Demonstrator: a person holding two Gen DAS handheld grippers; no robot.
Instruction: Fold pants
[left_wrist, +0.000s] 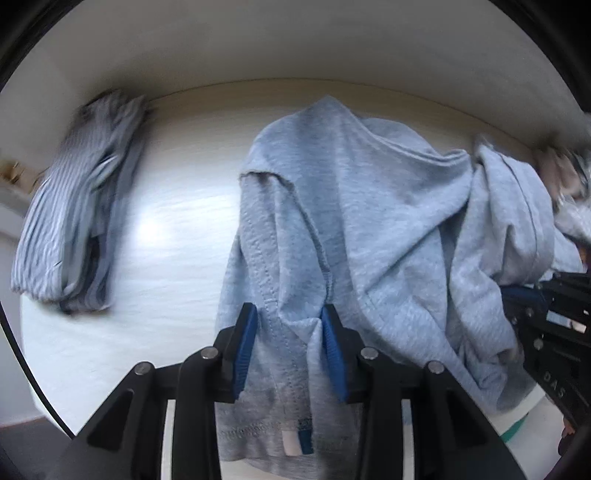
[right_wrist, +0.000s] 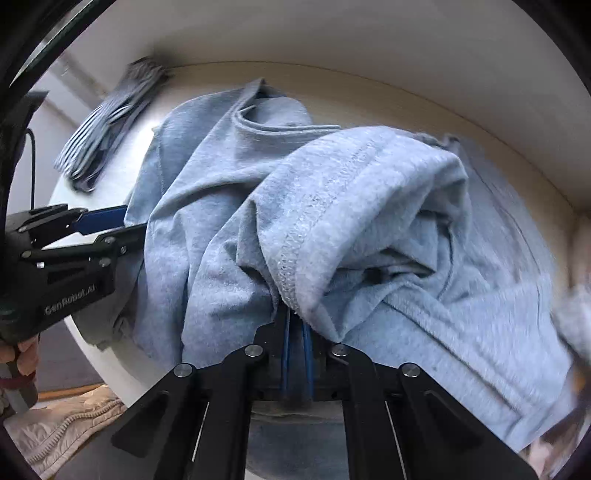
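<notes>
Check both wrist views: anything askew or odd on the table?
Yes. The grey pants are bunched in a heap, not flat, with inside seams and a label showing near the left hand-held gripper, so part looks inside out. The right hand-held gripper pinches a thick rolled fold. A striped garment lies crumpled at the left.

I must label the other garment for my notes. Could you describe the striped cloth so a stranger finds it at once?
Start at the white table and the big grey pants heaped in its middle. Look left, toward the far corner by the wall: the striped cloth lies there folded, apart from the pants. Only it has thin blue-and-white stripes.
</notes>
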